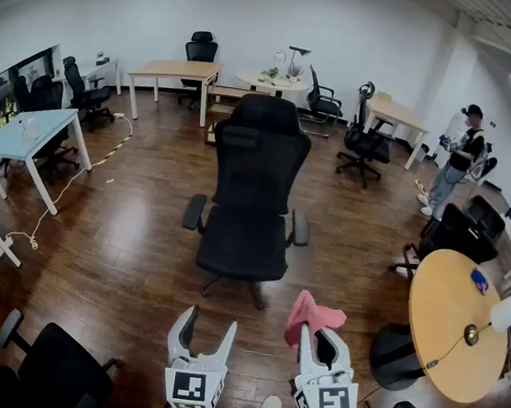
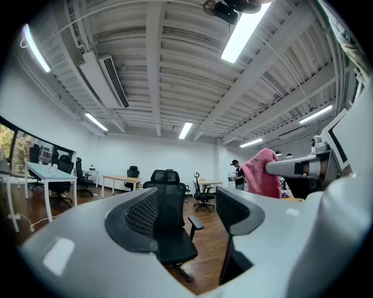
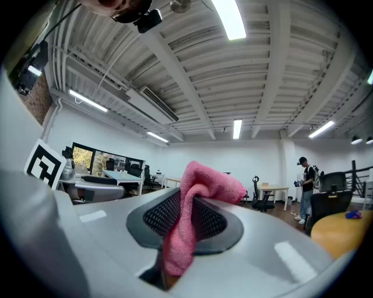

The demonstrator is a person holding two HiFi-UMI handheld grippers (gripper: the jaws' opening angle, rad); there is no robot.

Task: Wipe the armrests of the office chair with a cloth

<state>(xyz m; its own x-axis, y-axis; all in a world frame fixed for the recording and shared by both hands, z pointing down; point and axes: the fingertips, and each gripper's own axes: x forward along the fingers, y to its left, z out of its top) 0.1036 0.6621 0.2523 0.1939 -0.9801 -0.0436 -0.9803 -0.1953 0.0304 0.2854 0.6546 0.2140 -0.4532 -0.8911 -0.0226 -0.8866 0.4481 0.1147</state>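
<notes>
A black office chair point(image 1: 251, 198) stands mid-room facing me, its left armrest point(image 1: 194, 211) and right armrest point(image 1: 300, 228) both in sight. My left gripper point(image 1: 209, 328) hangs open and empty in front of the chair, well short of it. In the left gripper view the chair point(image 2: 169, 218) shows between the spread jaws. My right gripper point(image 1: 320, 338) is shut on a pink cloth point(image 1: 312, 314), which sticks up from the jaws. In the right gripper view the cloth point(image 3: 192, 218) hangs pinched between the pads and hides what lies ahead.
A round wooden table point(image 1: 454, 320) stands at the right with black chairs point(image 1: 460, 235) beside it. Another black chair point(image 1: 55, 368) sits at lower left. Desks line the left wall point(image 1: 28, 138) and the back. A person point(image 1: 455, 158) stands far right.
</notes>
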